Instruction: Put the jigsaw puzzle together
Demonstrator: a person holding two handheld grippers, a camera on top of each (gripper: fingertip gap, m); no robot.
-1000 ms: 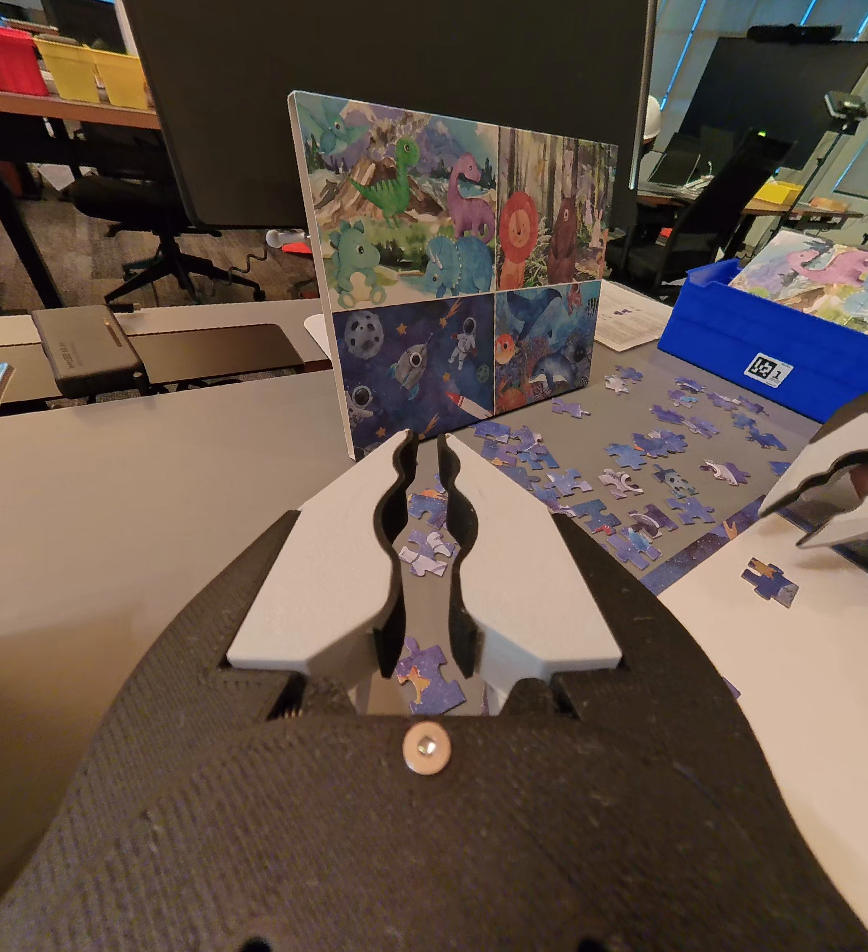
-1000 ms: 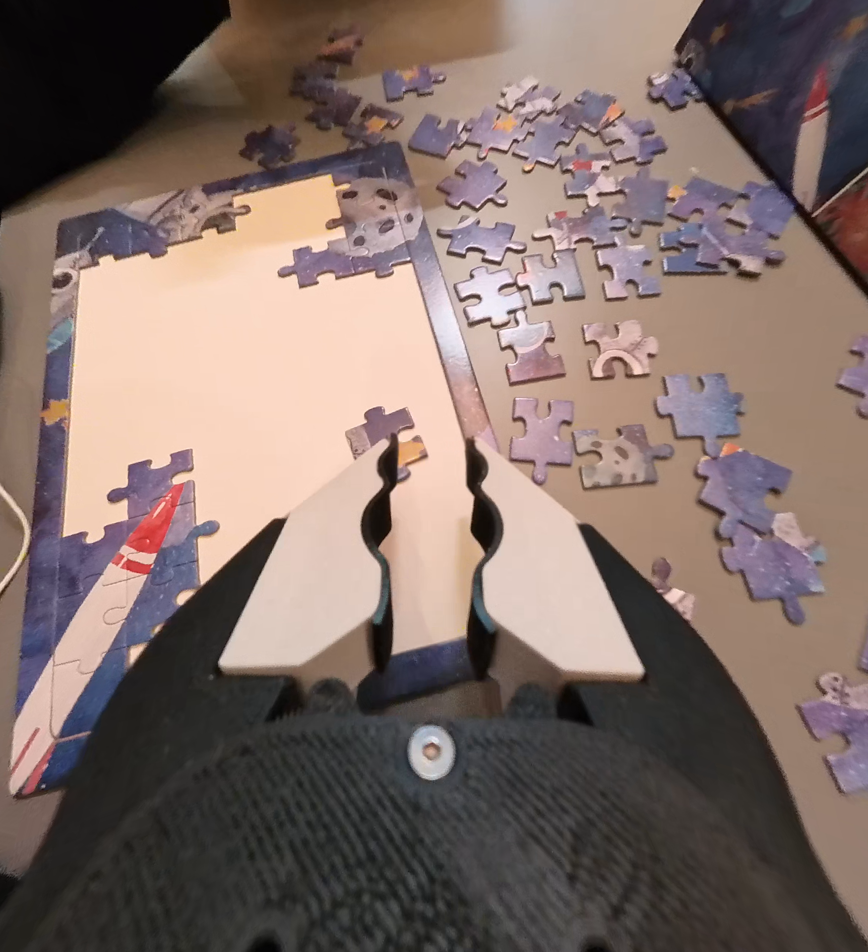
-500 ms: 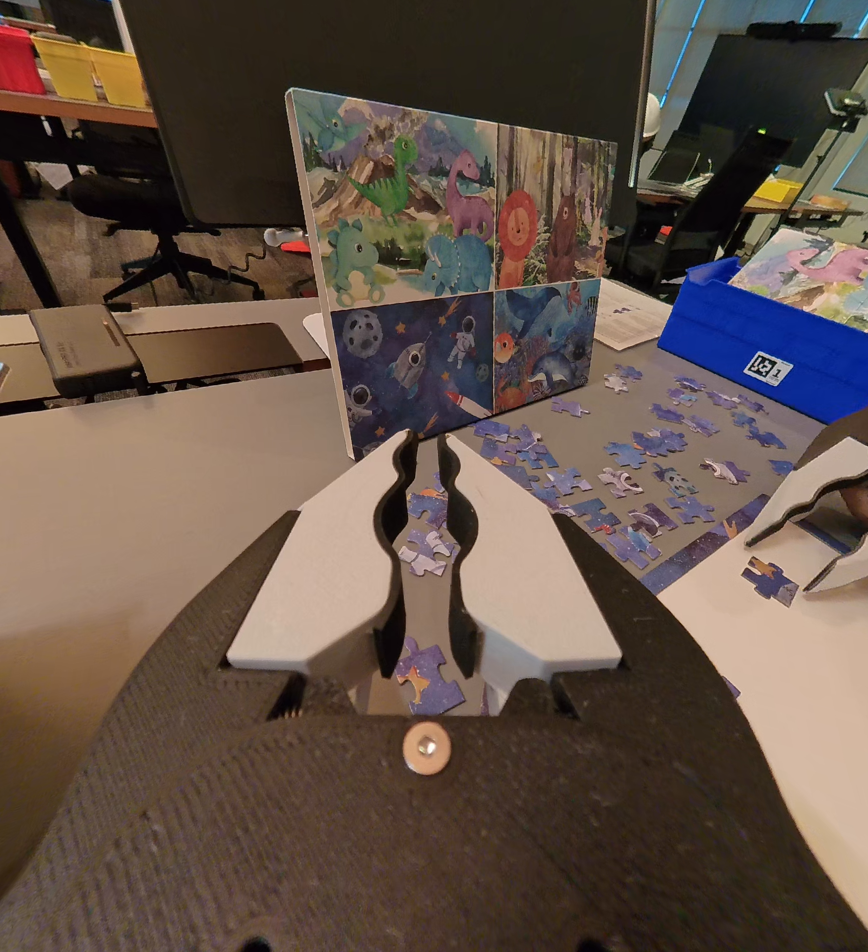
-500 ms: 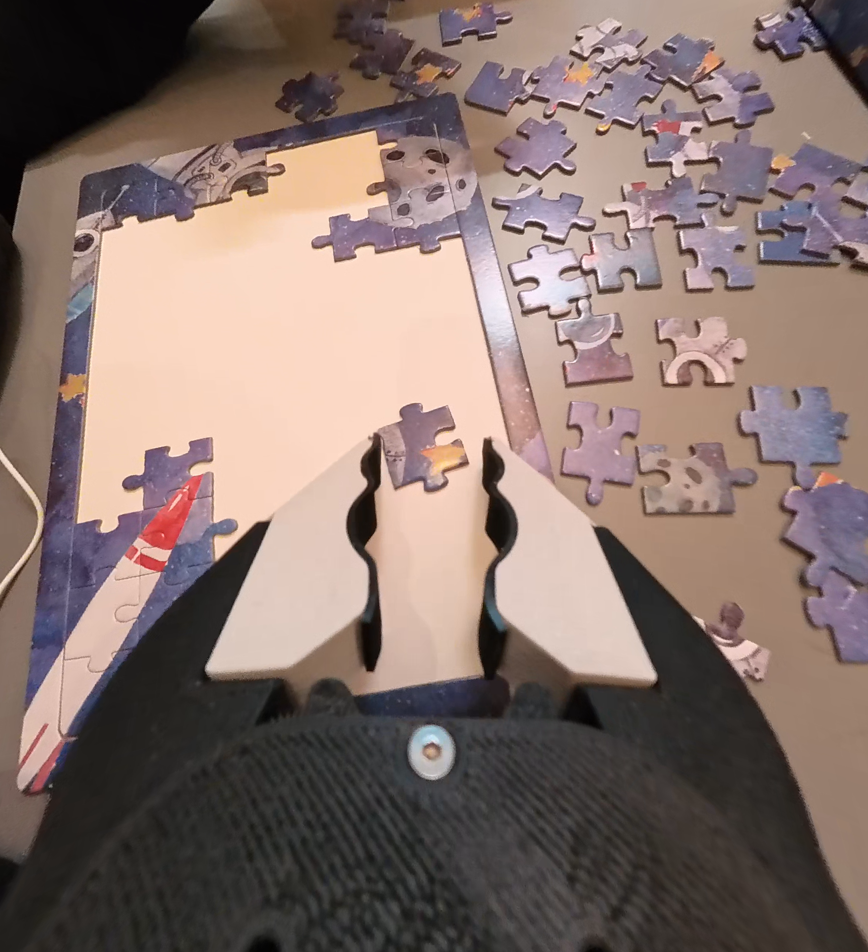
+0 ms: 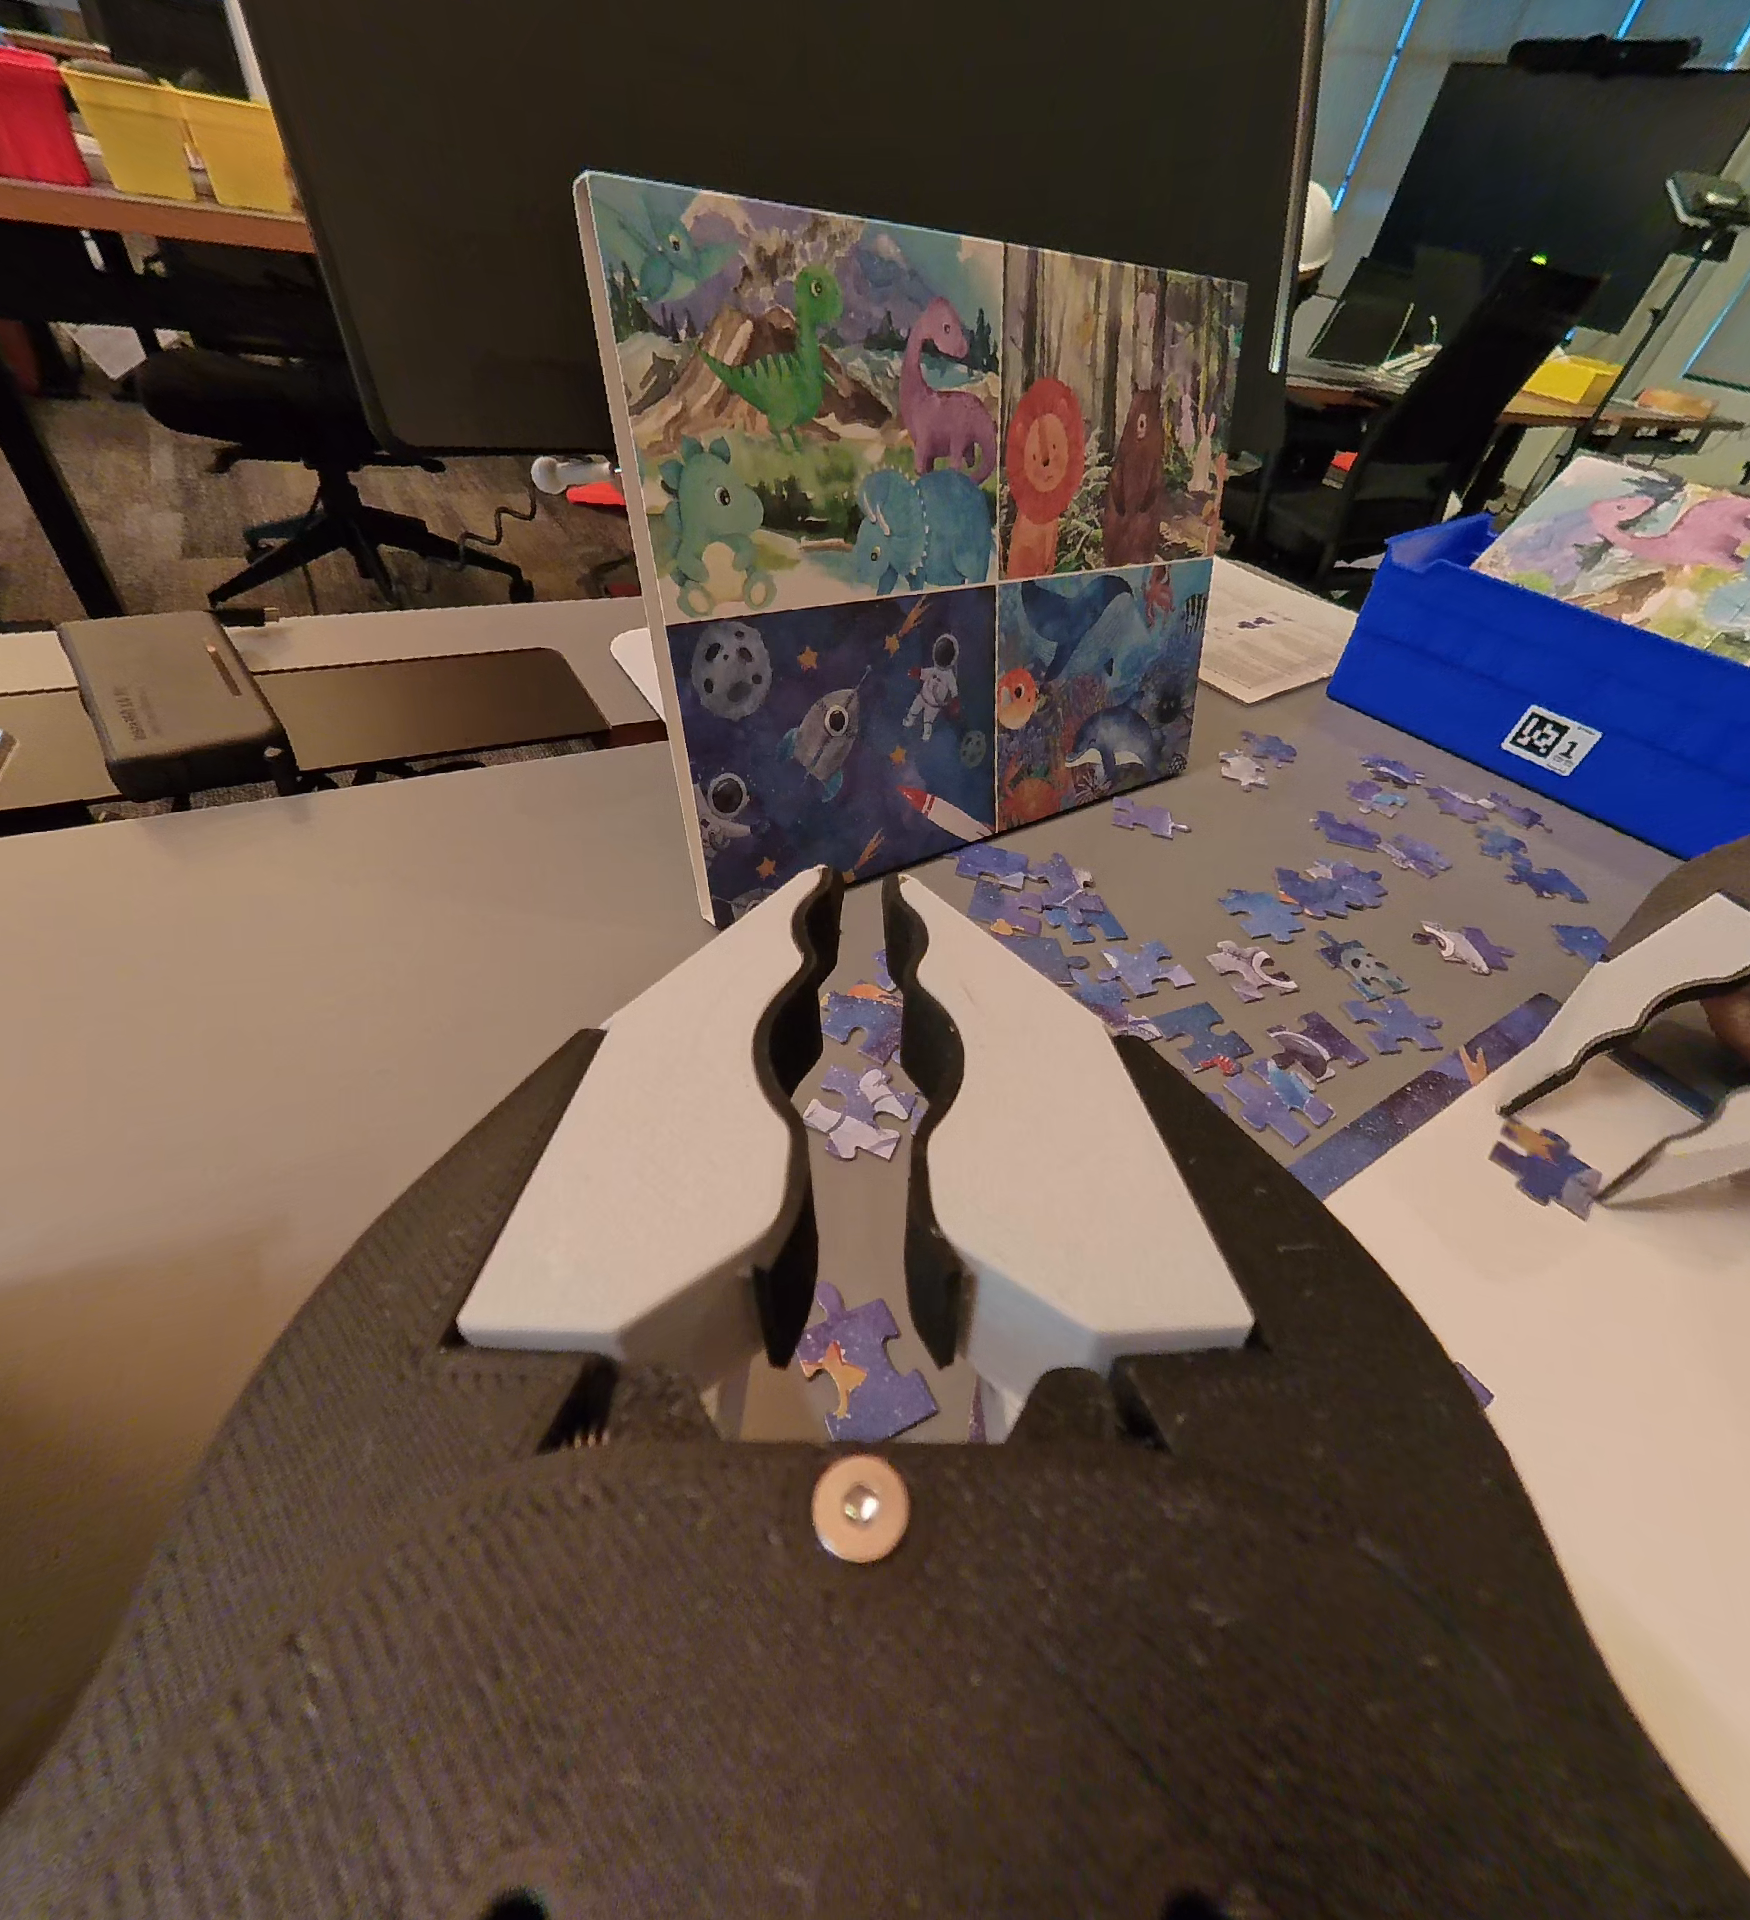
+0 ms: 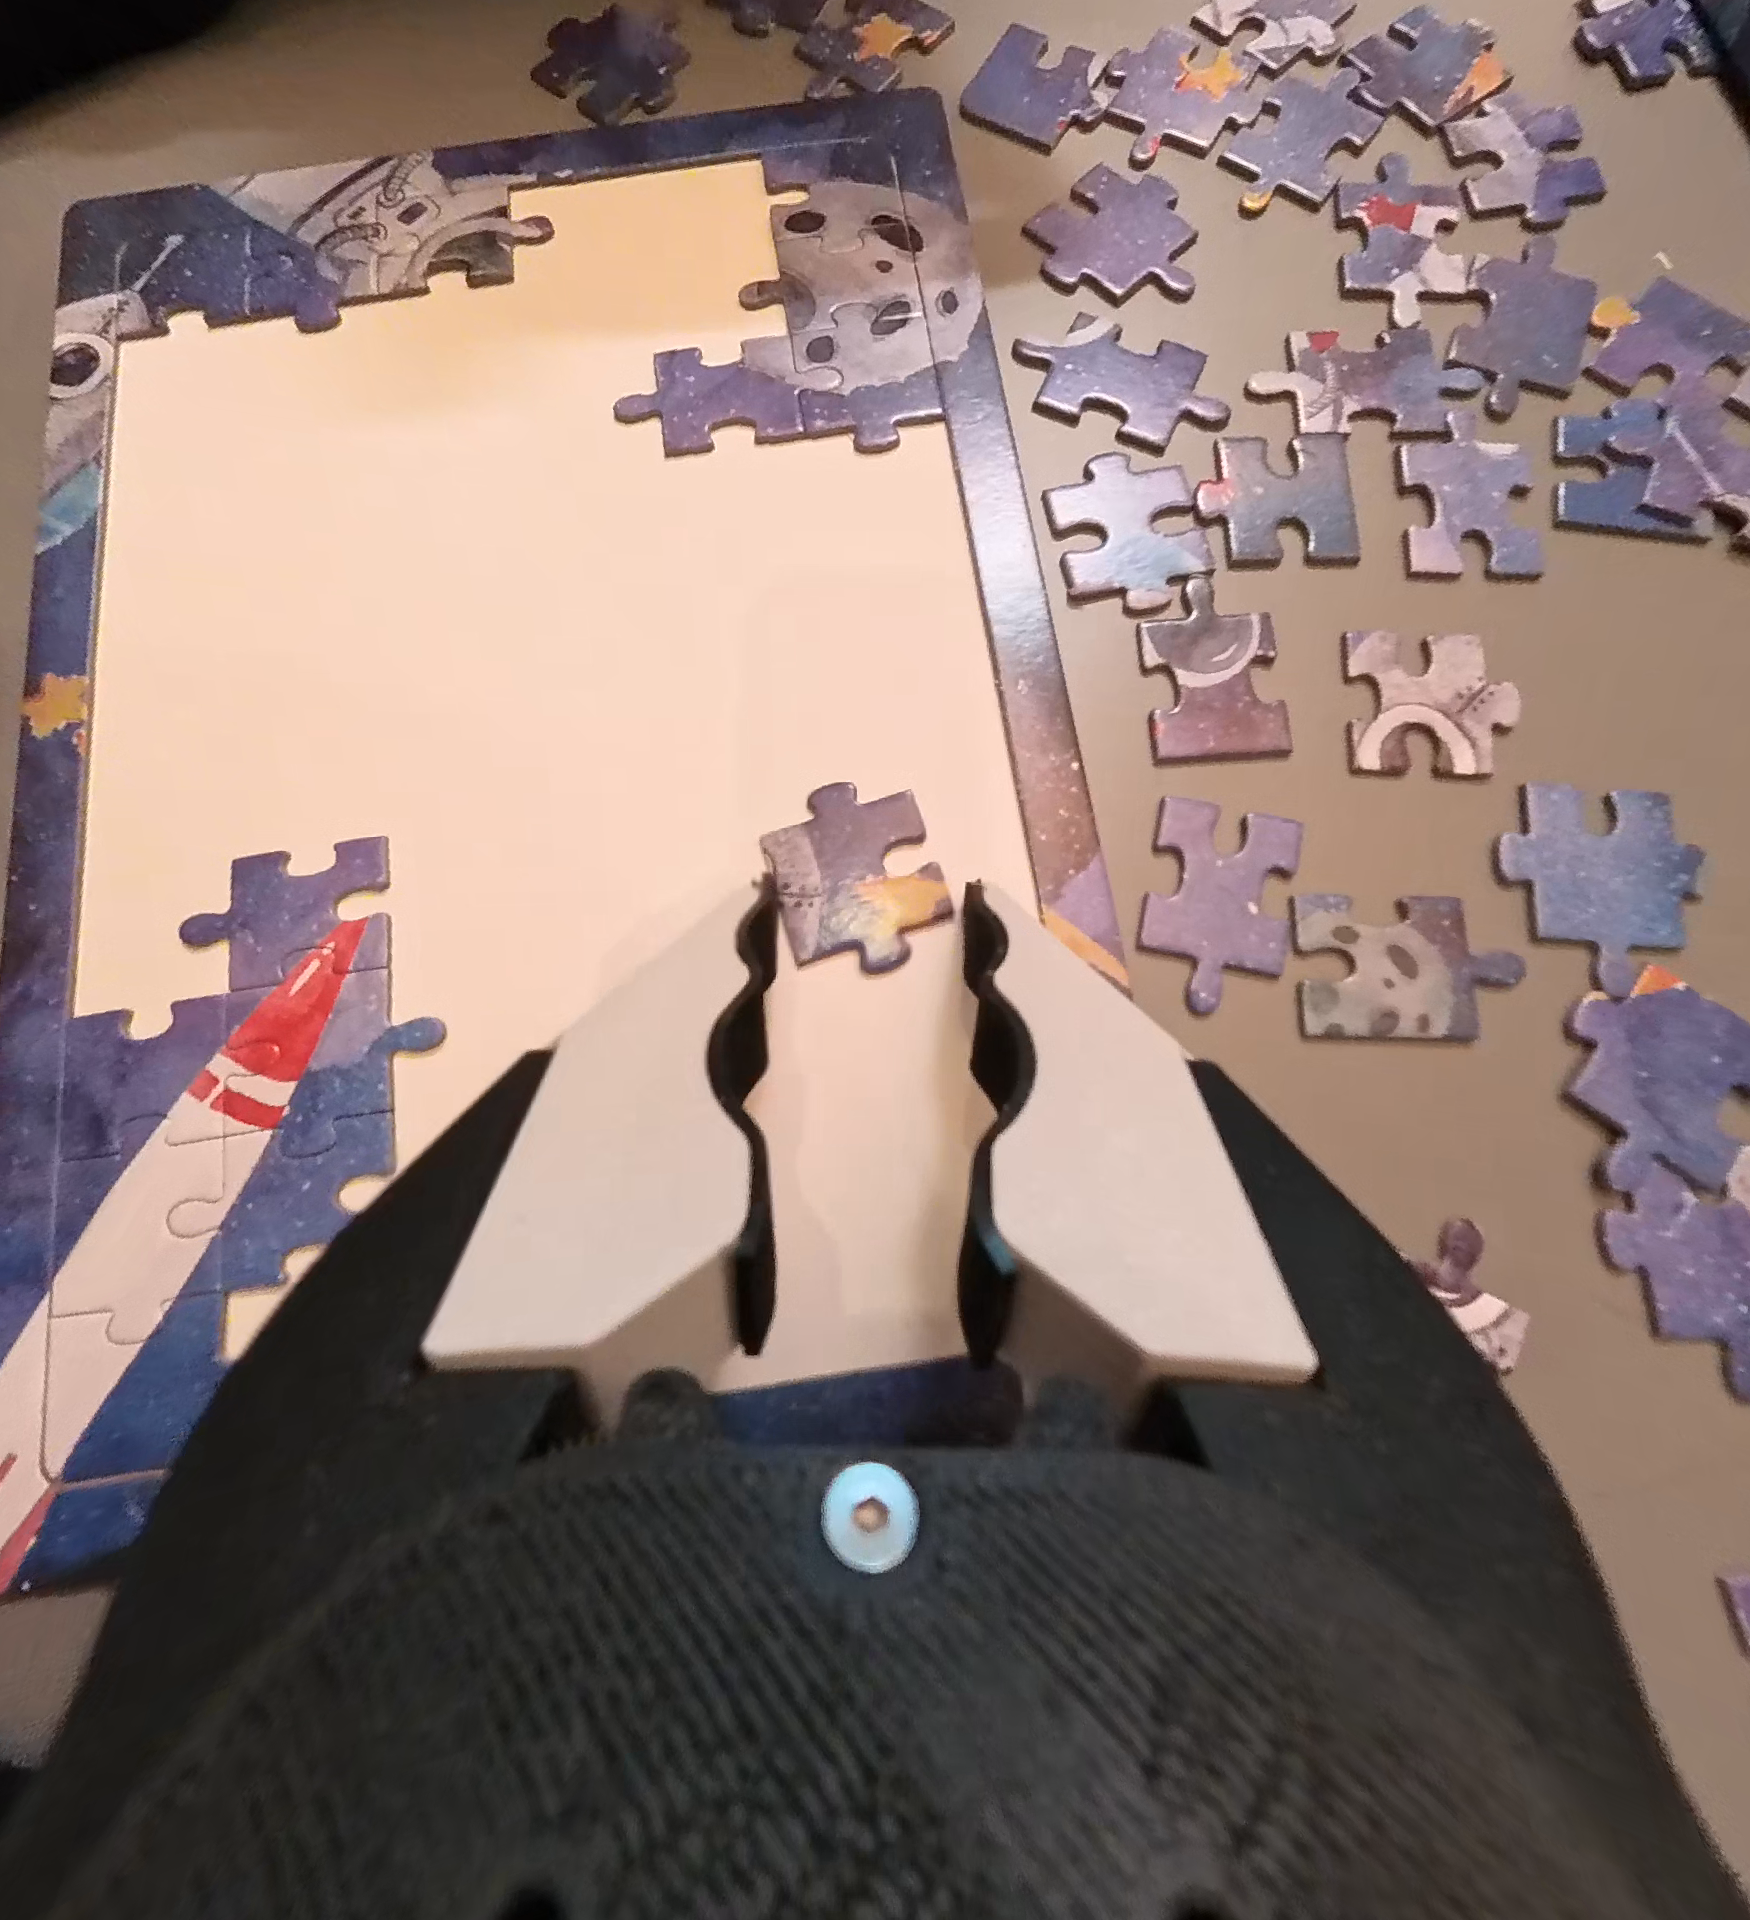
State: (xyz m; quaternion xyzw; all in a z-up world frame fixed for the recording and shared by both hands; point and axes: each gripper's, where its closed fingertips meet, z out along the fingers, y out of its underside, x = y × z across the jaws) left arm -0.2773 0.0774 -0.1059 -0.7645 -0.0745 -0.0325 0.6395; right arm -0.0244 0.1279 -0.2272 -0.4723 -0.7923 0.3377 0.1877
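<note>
Puzzle board (image 6: 1016,582) with a dark starry frame lies flat on the grey table (image 6: 1110,1122), its cream backing mostly bare. Seated so far: a red-and-white rocket cluster (image 6: 227,1122) at the near left corner, a spacecraft section (image 6: 331,249) along the far left edge, and a cratered moon group (image 6: 850,322) at the far right corner; a gap remains between those two far groups, and the whole middle is unfilled. A judgement from this layout: only a small share of the picture is assembled. The right gripper (image 6: 866,904) is spread, its tips flanking one loose piece (image 6: 850,883), purple with an orange streak, which lies flat on the backing near the right frame edge and joins no neighbour; its left corner lies at the left fingertip (image 6: 751,914), a visible gap separates it from the other tip, so it is not pinched. Many loose pieces (image 6: 1370,468) lie scattered on the table to the right of the board. The left gripper (image 5: 860,888) hangs above the table, jaws nearly together with a narrow slit and nothing between them, pointed toward the upright puzzle box (image 5: 902,520) showing four pictures. A blue bin (image 5: 1577,686) holding a dinosaur puzzle stands farther right.
</note>
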